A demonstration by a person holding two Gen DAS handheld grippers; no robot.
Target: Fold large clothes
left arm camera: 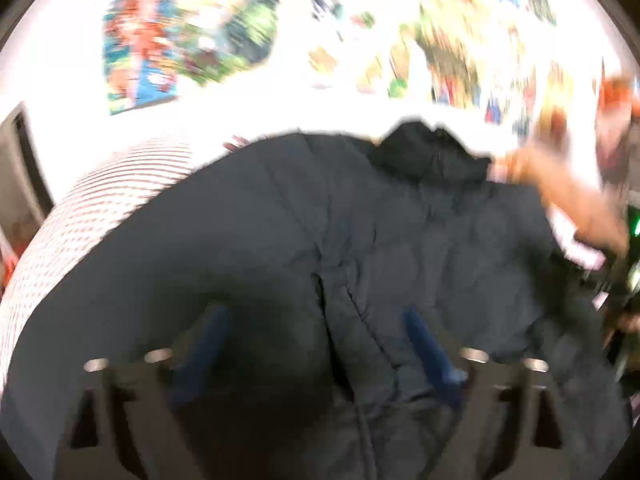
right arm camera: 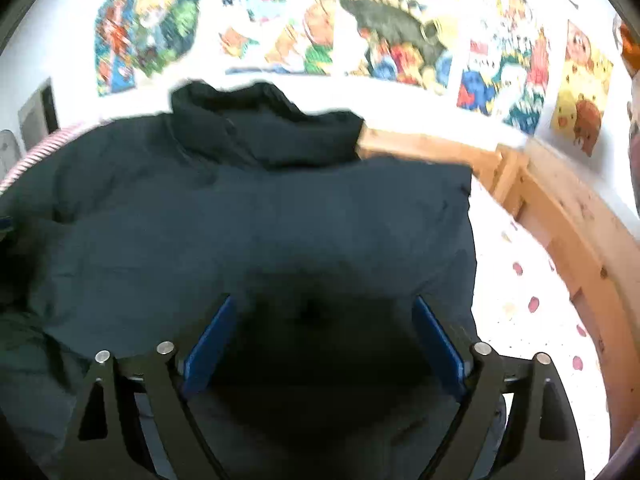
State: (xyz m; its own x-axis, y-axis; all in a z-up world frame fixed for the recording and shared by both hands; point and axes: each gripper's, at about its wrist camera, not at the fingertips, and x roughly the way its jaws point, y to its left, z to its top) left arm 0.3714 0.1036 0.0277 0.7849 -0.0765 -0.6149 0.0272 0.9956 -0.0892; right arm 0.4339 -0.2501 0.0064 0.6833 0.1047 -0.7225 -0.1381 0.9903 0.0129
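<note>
Bright cartoon posters (right arm camera: pixel 400 36) cover the white wall behind a bed with a wooden frame (right arm camera: pixel 560 216) and a spotted sheet (right arm camera: pixel 532 304). A big, puffy dark jacket (right arm camera: pixel 260 216) lies spread out flat right in front of both tools, its thick collar (right arm camera: pixel 264 124) at the far end. The left gripper (left arm camera: pixel 316 336) and the right gripper (right arm camera: pixel 324 328) both hang over the soft cloth with their blue pads (right arm camera: pixel 212 344) spread wide, holding nothing. A striped cover (left arm camera: pixel 100 208) shows beyond the left tool.
</note>
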